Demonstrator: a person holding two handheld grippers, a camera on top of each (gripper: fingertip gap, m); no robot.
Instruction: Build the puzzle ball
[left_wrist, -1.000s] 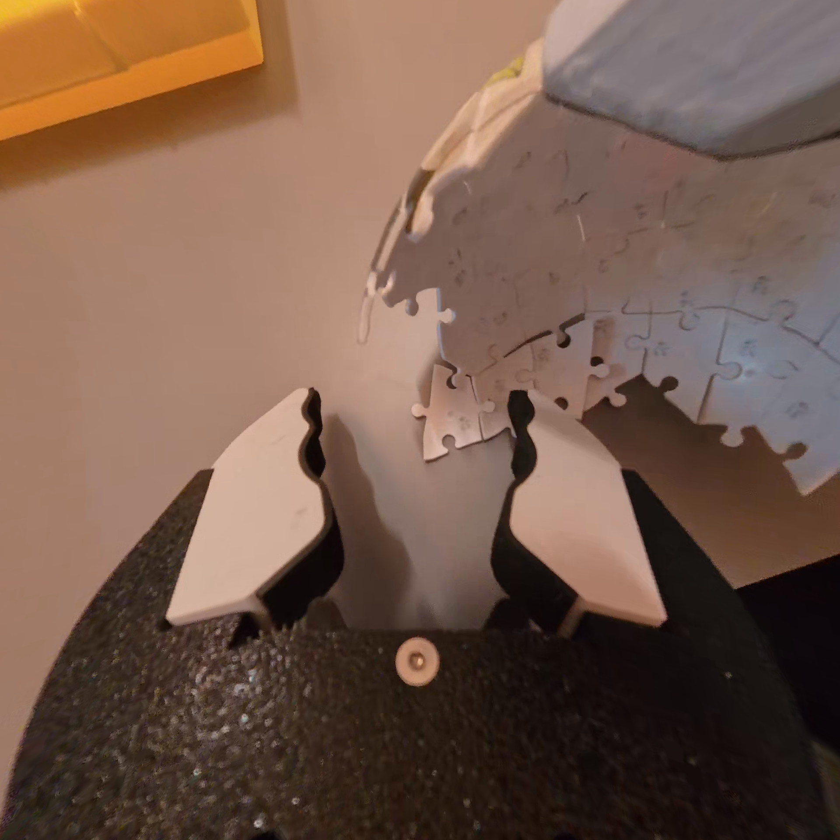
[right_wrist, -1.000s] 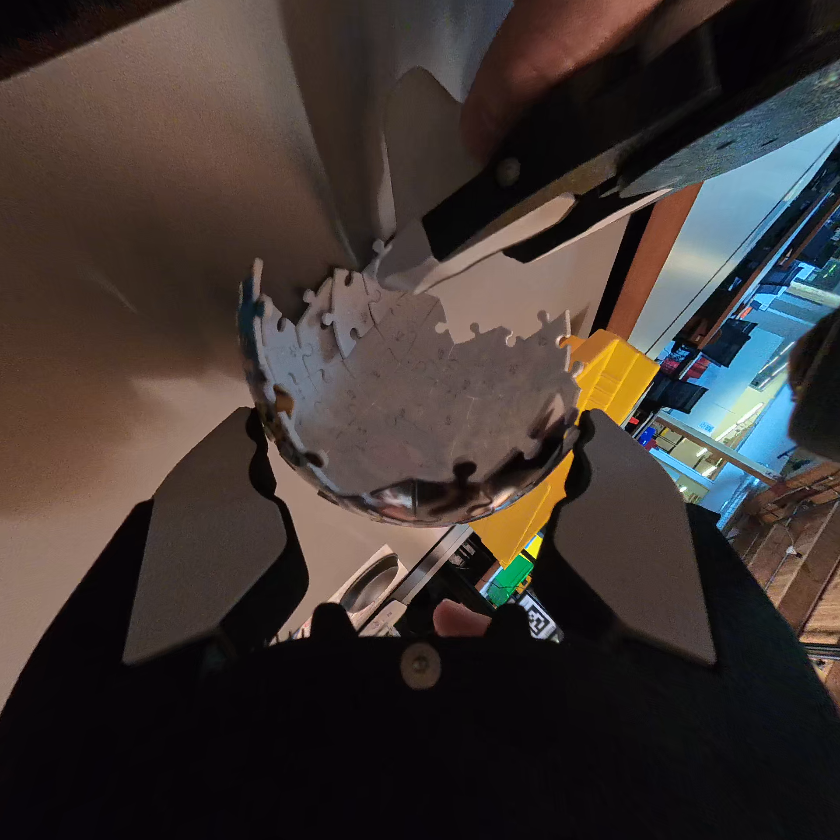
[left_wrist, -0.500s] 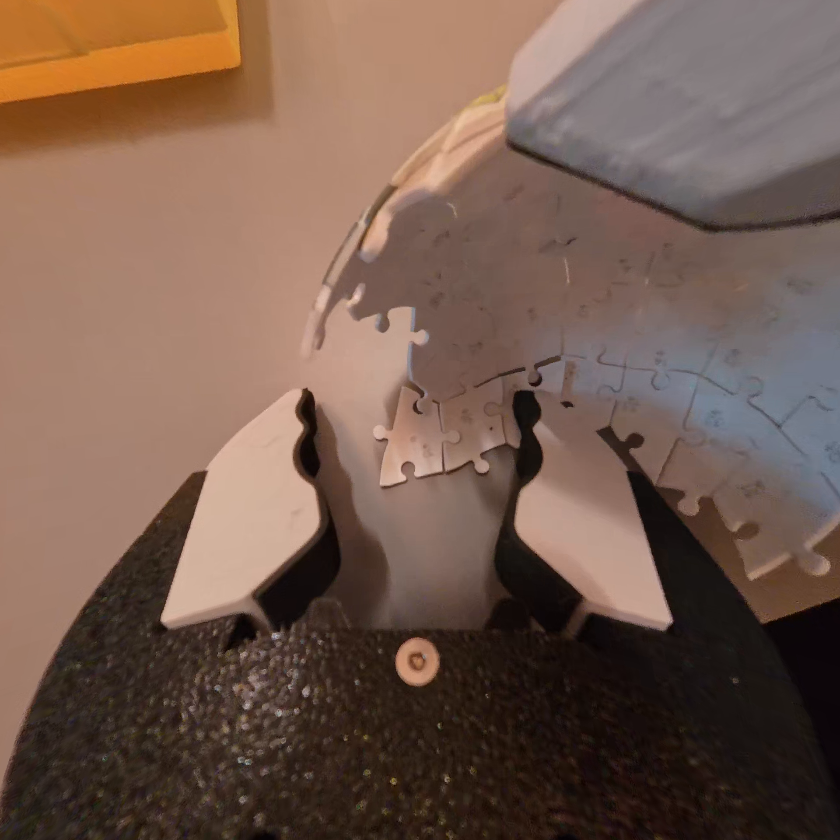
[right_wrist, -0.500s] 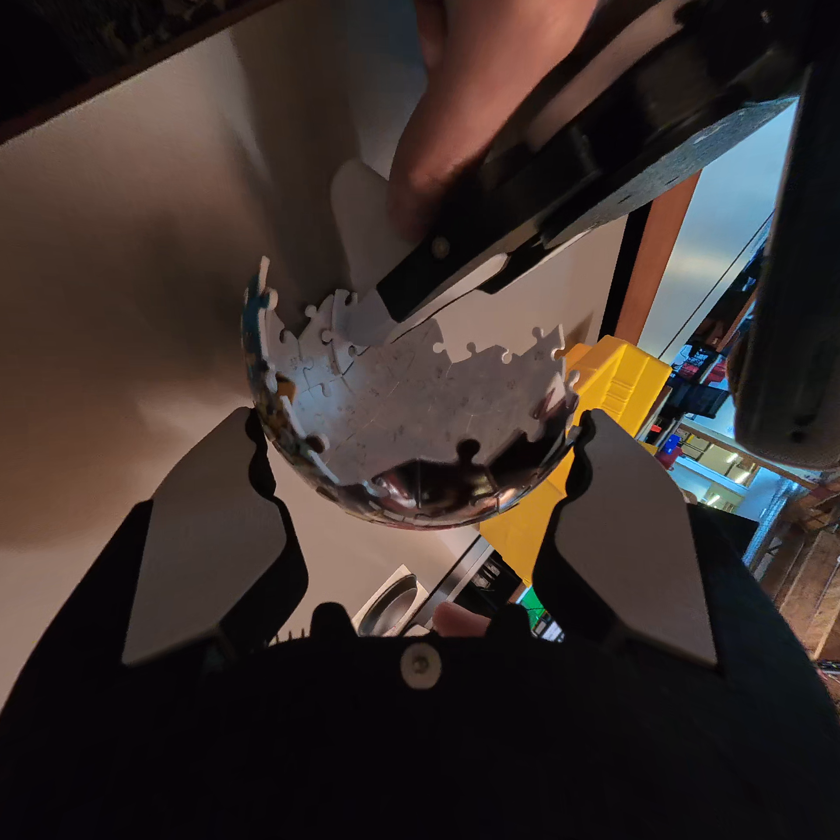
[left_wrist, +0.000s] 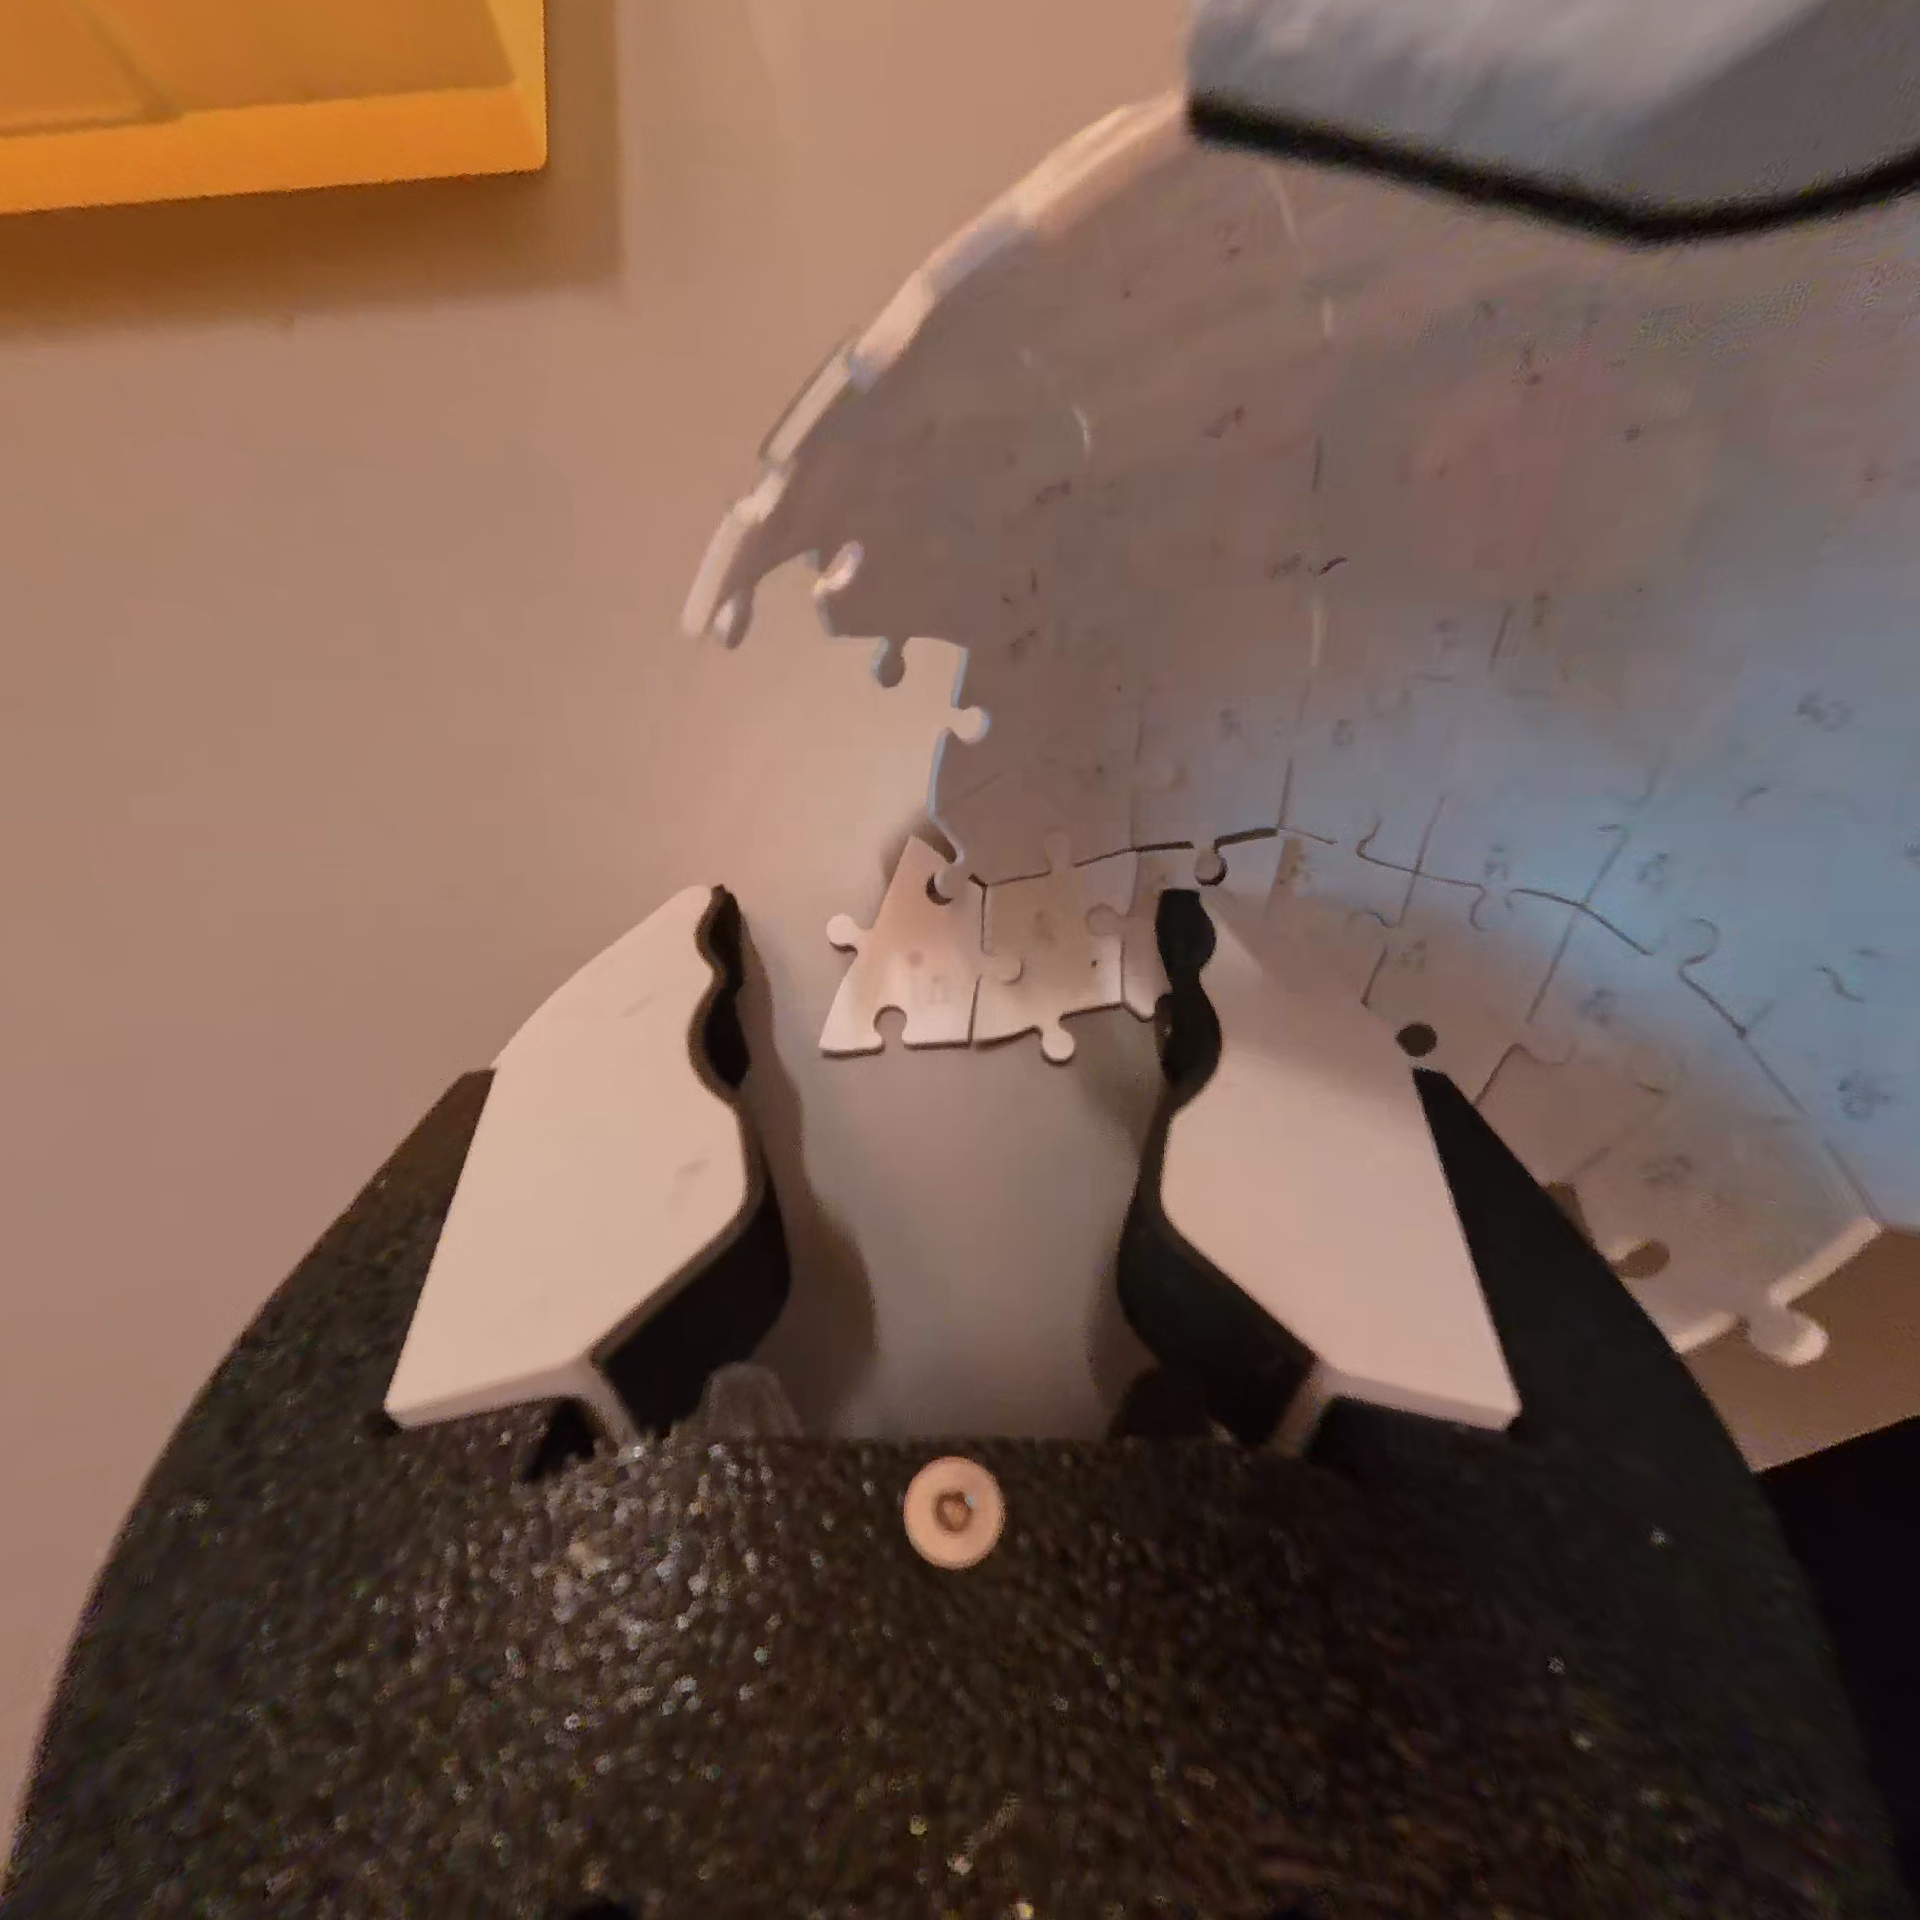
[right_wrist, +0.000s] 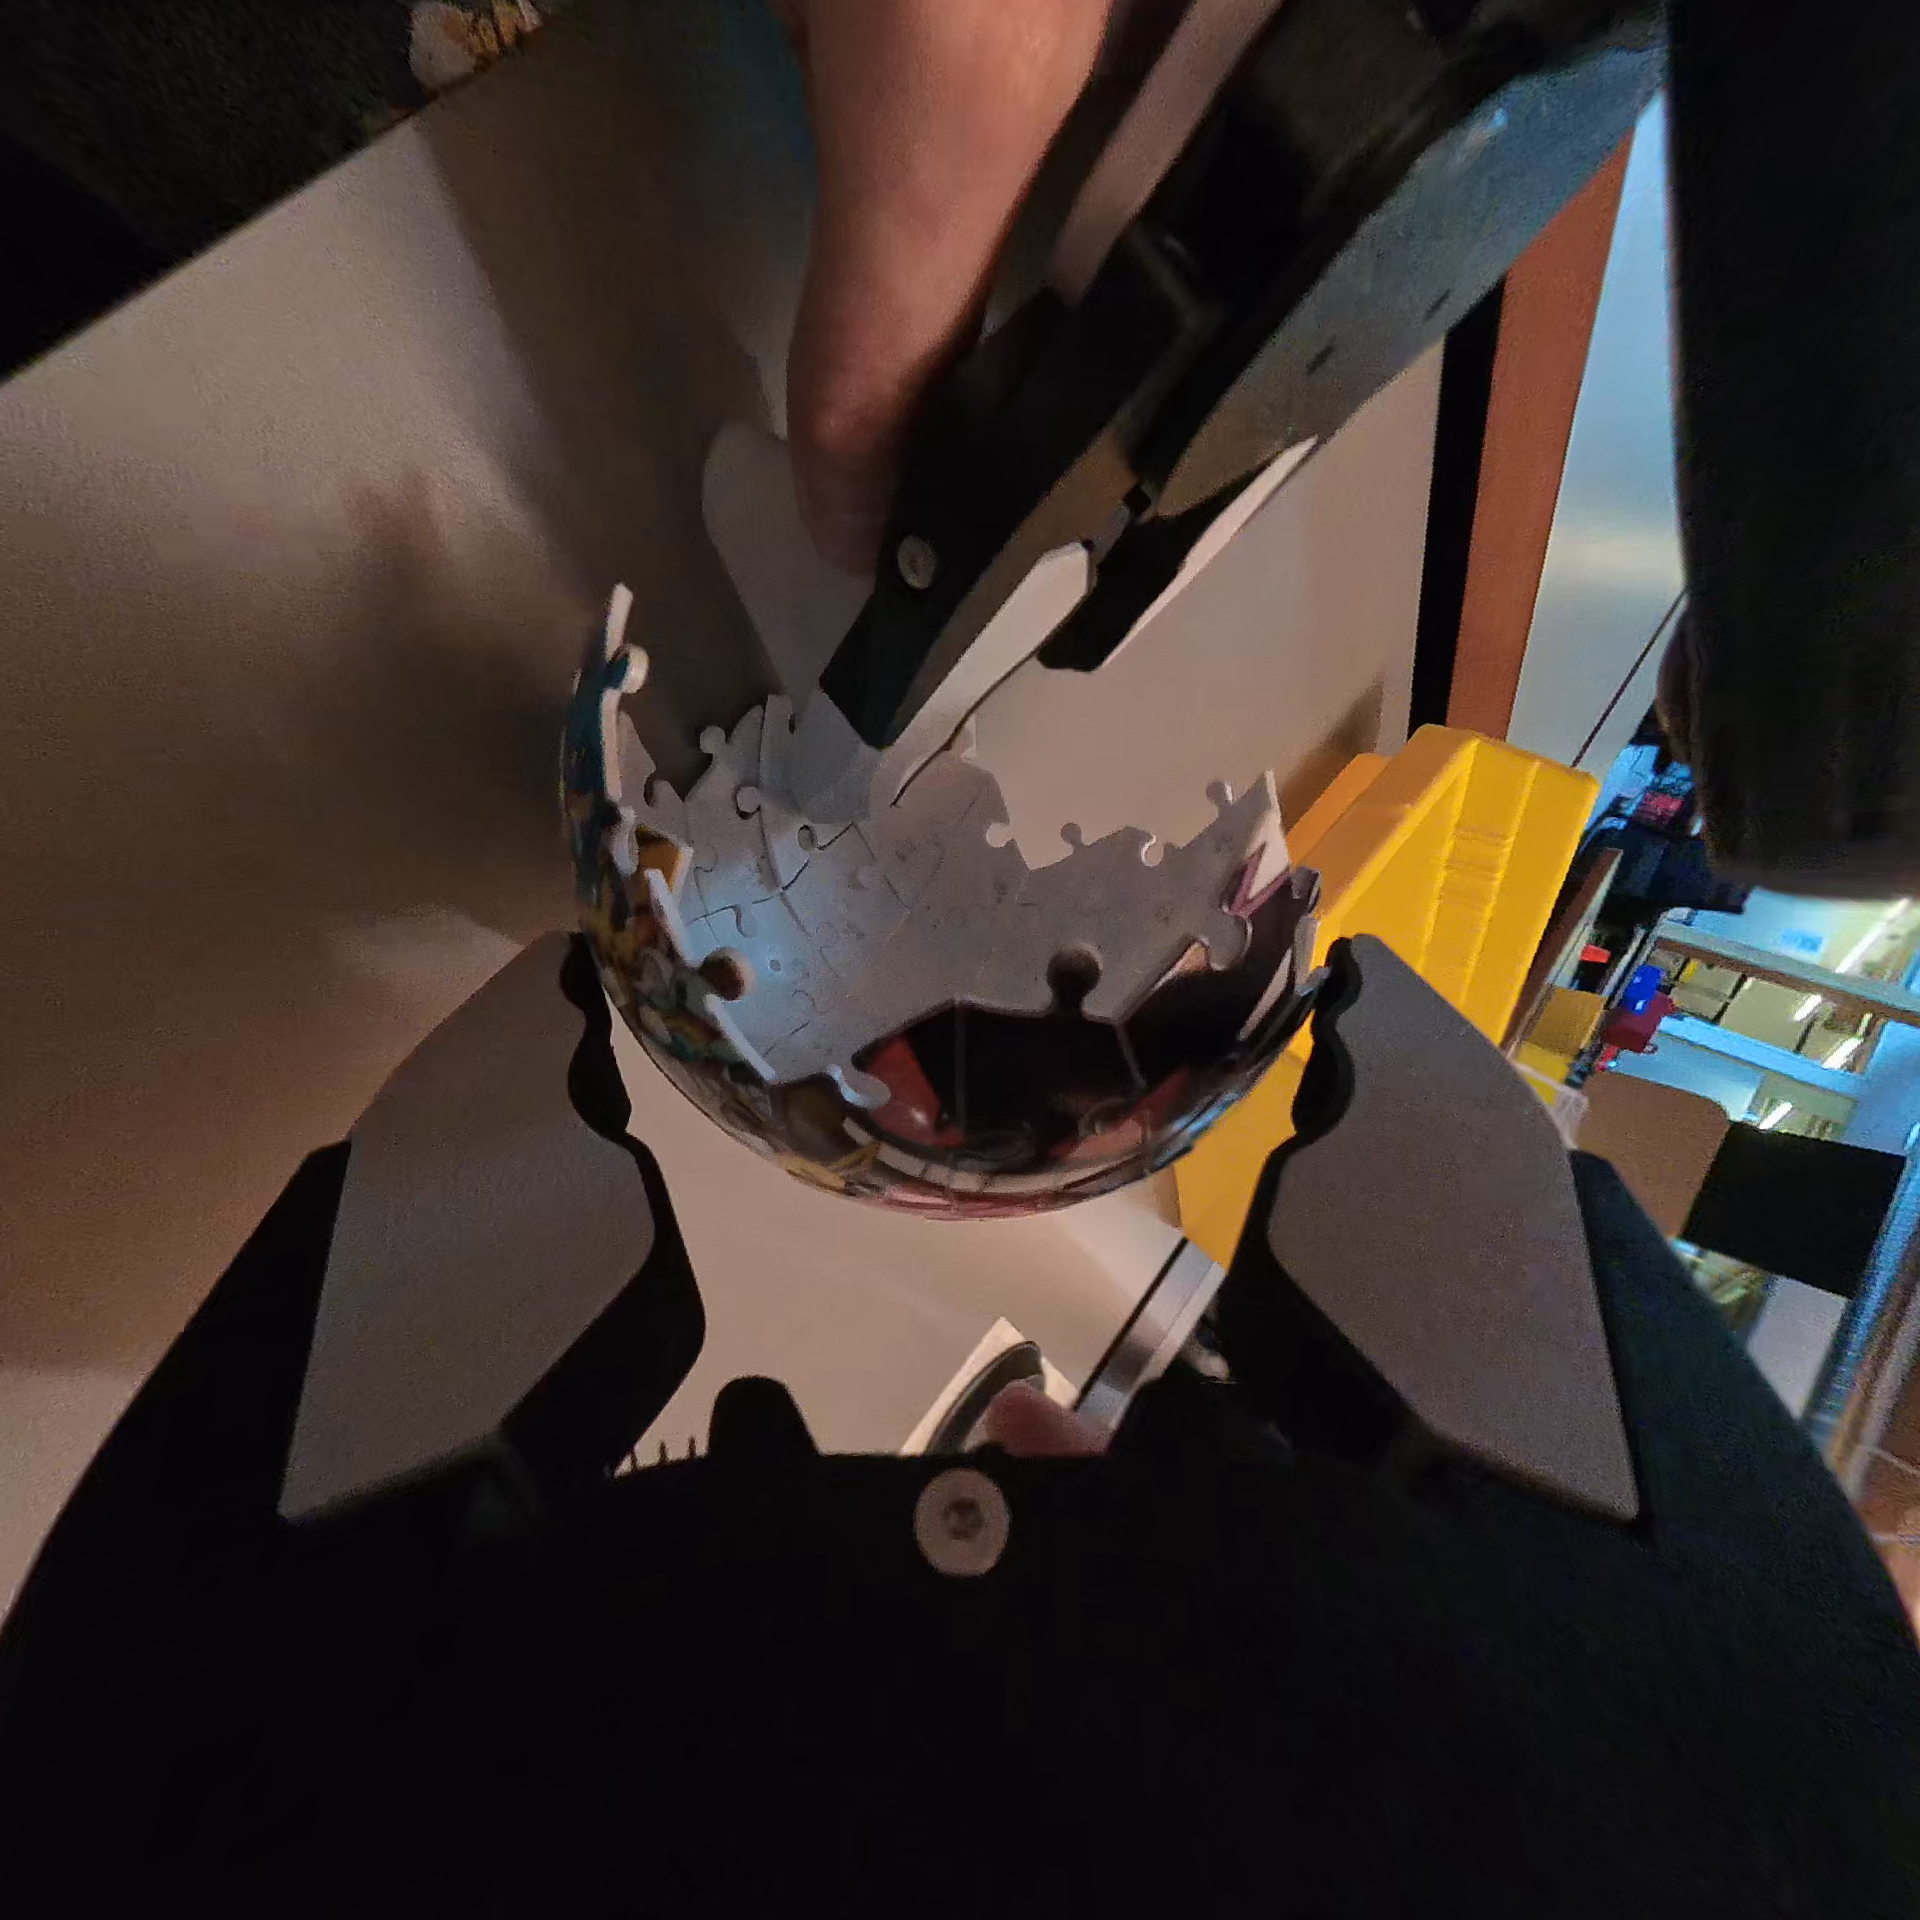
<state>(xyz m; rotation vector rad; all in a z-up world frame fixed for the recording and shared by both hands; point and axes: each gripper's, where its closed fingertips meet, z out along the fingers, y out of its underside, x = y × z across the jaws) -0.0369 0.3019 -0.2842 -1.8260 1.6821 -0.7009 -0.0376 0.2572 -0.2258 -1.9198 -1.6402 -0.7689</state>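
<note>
The right gripper (right_wrist: 951, 997) has its two fingers pinched on the sides of the half-built puzzle ball (right_wrist: 935, 935), a bowl-shaped shell that sits right between its tips with the open side facing up. The left gripper (left_wrist: 945, 966) has its fingers spread apart, with nothing held. Its right finger (left_wrist: 1288, 1174) now sits against the white inside of the shell, by a small flap of pieces (left_wrist: 987, 977) hanging at the edge just past its tips. A second ago the flap was a bit farther off; the left gripper has moved closer and dipped into the bowl. That likely means it is pressing the loose pieces into place. Beyond the ball is a yellow bin (right_wrist: 1455, 862) on the pale table (right_wrist: 260, 623).
</note>
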